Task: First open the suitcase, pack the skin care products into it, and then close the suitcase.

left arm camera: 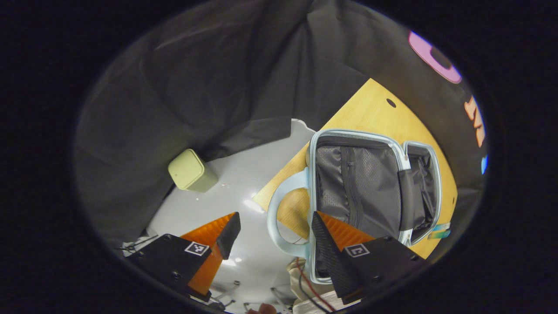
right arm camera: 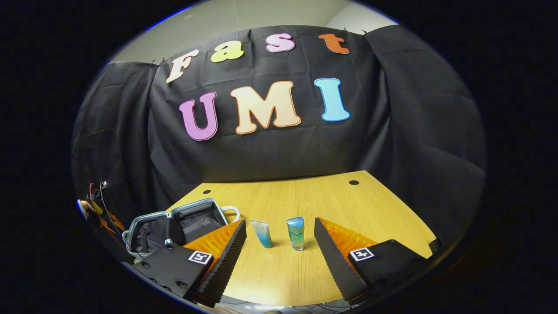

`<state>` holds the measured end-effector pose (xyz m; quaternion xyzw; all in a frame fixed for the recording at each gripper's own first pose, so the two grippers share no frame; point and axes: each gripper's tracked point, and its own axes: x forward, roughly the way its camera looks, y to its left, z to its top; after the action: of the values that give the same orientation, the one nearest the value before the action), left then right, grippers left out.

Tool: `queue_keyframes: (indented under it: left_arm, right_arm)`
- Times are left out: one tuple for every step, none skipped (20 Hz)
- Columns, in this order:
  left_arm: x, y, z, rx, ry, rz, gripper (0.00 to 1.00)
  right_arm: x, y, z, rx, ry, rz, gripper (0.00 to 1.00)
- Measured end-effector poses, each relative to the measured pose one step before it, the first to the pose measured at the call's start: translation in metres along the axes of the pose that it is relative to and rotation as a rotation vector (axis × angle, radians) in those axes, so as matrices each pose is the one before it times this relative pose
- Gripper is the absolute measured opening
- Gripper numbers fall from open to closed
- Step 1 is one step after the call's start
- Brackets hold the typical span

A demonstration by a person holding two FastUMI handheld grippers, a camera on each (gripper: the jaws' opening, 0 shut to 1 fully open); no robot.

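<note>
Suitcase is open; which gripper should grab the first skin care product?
Right gripper: open, facing the blue-green tube and bottle on the wooden table. Left gripper faces the open pale-blue suitcase.

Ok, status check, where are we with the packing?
Both tongs open, left at the handle, right facing the products. Light-blue suitcase lies open. Blue-green tube and bottle stand unpacked on the wooden table. Nothing in the way.
</note>
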<state>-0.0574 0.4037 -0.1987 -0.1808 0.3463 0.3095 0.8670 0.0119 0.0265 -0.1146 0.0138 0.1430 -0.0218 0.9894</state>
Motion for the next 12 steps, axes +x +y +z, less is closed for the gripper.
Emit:
queue_keyframes:
  left_arm:
    - [-0.00906,-0.00763,0.00025,0.03319,-0.01102,0.00296,0.96]
    - [-0.00943,-0.01049,-0.00083,0.03917,-0.01131,-0.00758,0.96]
    - [-0.01064,-0.01354,0.00038,0.04382,-0.01197,-0.01215,0.96]
    - [-0.00948,-0.01513,0.0008,0.03747,-0.02143,-0.01649,0.96]
    - [-0.00978,-0.01987,0.00205,0.02179,-0.02763,-0.02654,0.96]
    - [-0.00809,-0.02225,0.00249,0.01918,-0.02617,-0.0273,0.96]
    - [-0.0078,-0.02491,0.00028,0.02851,-0.01769,-0.03314,0.96]
    - [-0.00667,-0.02521,-0.00121,0.03057,-0.01529,-0.03666,0.95]
    - [-0.00531,-0.02681,-0.00198,0.04169,-0.00649,-0.03711,0.96]
    - [-0.00405,-0.02674,-0.00135,0.05344,-0.0028,-0.03547,0.96]
    - [-0.00172,-0.0276,0.00041,0.05673,-0.01688,-0.03249,0.96]
    - [-0.00018,-0.02732,-0.00165,0.05656,-0.00327,-0.0326,0.96]
  right_arm:
    - [0.0025,-0.00067,-0.00217,0.00003,0.00412,-0.00158,0.98]
    - [0.00238,-0.00025,-0.00093,-0.00139,0.0033,-0.00345,0.98]
    - [0.0025,-0.00065,-0.00288,-0.00065,0.0058,-0.00324,0.98]
    - [0.00109,0.00009,-0.00275,0.0002,0.00731,-0.00144,0.98]
    - [0.0016,-0.00023,-0.0033,0.00073,0.00549,-0.00289,0.98]
    - [0.00029,-0.00031,-0.00289,0.00125,0.00478,-0.00154,0.98]
    - [0.00152,-0.00048,-0.00393,0.00041,0.00625,-0.00261,0.98]
    - [0.00097,-0.00052,-0.00321,-0.00006,0.00624,-0.0005,0.98]
    - [0.00066,0.00085,-0.00452,-0.00005,0.01031,-0.00044,0.98]
    - [0.00056,0.00025,-0.00415,-0.00047,0.01029,0.0016,0.98]
    - [0.00051,-0.00056,-0.00428,-0.002,0.00946,0.0003,0.98]
    - [0.00078,-0.00038,-0.00335,-0.00269,0.00955,0.00174,0.98]
